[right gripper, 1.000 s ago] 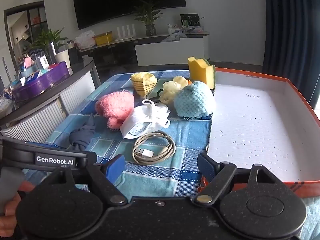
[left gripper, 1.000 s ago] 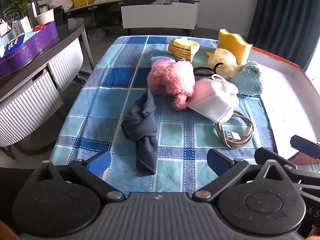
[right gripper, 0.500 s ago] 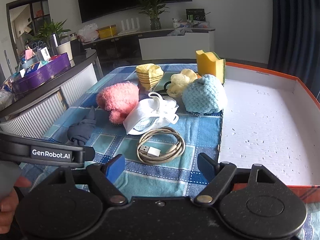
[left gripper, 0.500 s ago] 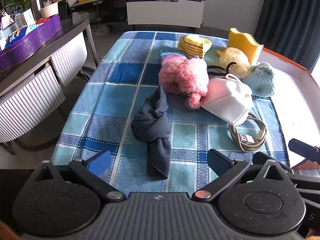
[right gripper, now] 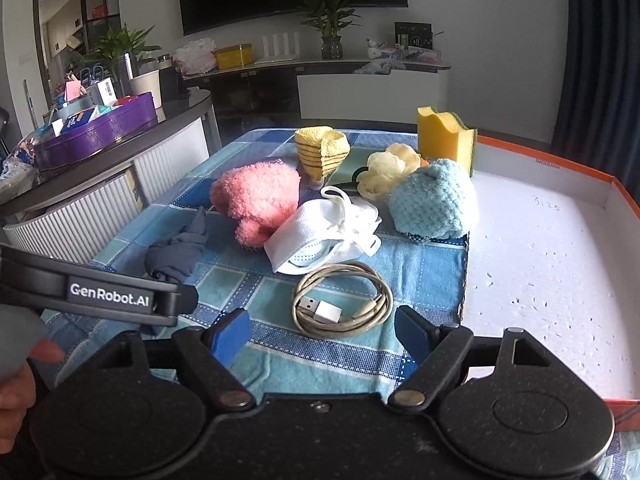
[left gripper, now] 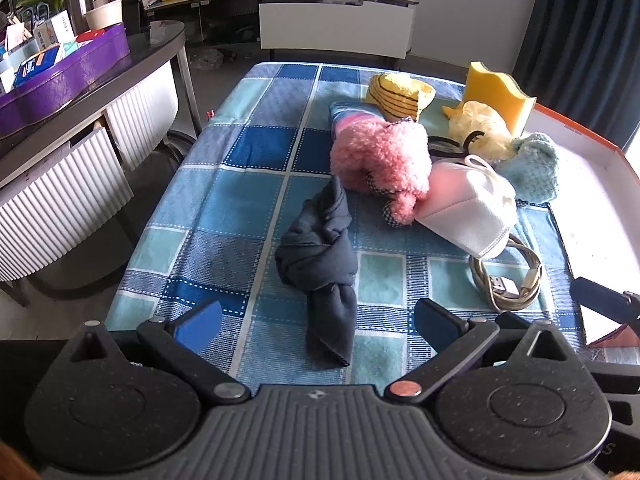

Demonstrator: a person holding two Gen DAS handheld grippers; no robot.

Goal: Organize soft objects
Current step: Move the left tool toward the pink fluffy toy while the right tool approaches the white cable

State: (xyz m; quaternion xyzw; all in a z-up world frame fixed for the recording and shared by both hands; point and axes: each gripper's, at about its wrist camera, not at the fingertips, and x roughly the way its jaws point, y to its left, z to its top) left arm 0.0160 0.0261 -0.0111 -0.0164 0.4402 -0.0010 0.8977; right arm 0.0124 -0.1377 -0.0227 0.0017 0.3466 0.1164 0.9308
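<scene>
nothing is sorted yet: the box (right gripper: 560, 240) along the table's right edge is empty. sock (left gripper: 320, 264), pink toy (left gripper: 384, 160), mask (left gripper: 468, 208) and blue cloth (right gripper: 436, 200) lie mid-table. left gripper (left gripper: 318, 320) and right gripper (right gripper: 322, 326) both gape wide, holding nothing.

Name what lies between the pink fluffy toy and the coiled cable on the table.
The white face mask lies between the pink fluffy toy and the coiled cable, leaning against the toy; the right wrist view shows it best.
</scene>
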